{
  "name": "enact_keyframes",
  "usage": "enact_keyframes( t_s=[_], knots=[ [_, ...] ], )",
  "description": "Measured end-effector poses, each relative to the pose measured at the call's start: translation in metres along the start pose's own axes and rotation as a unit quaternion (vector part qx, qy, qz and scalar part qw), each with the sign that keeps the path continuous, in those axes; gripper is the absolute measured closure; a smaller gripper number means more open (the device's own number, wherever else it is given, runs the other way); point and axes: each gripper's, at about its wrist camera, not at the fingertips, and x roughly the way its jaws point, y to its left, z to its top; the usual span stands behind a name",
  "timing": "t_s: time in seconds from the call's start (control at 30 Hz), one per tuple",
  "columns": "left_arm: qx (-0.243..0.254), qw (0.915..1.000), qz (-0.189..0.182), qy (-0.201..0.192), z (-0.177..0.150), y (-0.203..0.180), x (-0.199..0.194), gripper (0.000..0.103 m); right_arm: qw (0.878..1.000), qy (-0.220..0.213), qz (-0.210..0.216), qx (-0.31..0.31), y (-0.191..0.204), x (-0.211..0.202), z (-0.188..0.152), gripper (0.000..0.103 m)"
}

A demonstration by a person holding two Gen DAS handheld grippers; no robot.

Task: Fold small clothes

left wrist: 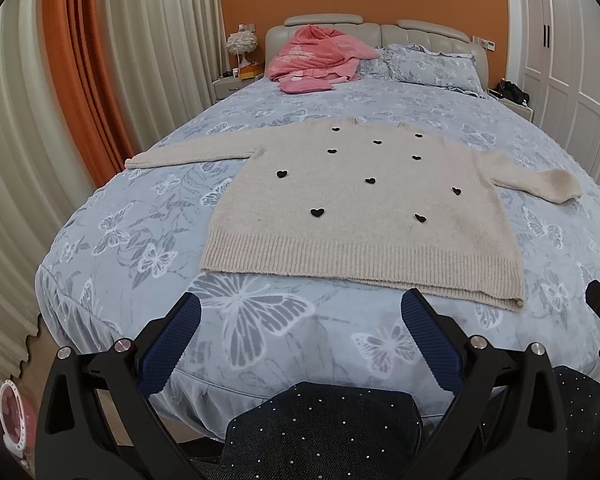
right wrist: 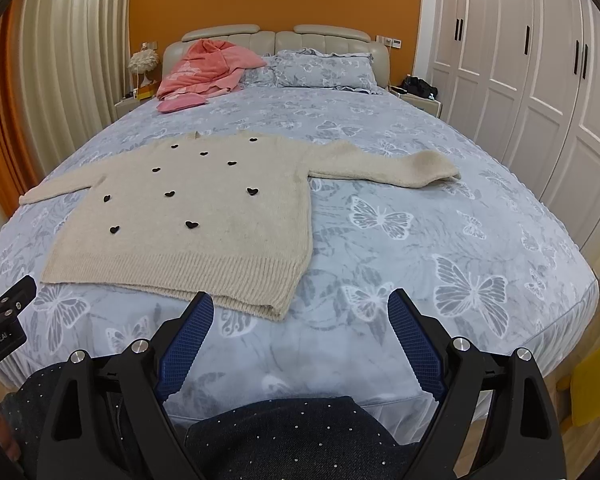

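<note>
A cream knit sweater with small black hearts lies flat, front up, on the bed, both sleeves spread out to the sides; it also shows in the right wrist view. Its ribbed hem faces me. My left gripper is open and empty, held above the bed's foot just short of the hem. My right gripper is open and empty, near the hem's right corner. Each gripper's body shows at the edge of the other's view.
The bed has a blue butterfly cover. A pink garment pile and pillows lie at the headboard. Curtains hang left, white wardrobes stand right. The person's dark studded trousers are below the grippers.
</note>
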Motion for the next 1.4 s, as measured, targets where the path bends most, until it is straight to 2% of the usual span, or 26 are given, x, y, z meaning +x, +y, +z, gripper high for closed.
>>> enact_keyframes(
  t_s=[1.4],
  knots=[
    [0.006,1.0000,0.002,-0.004,-0.0001,-0.0031,-0.0023,0.005,1.000,0.003,-0.002,-0.003,0.0000,0.0013,0.0003,0.017]
  ],
)
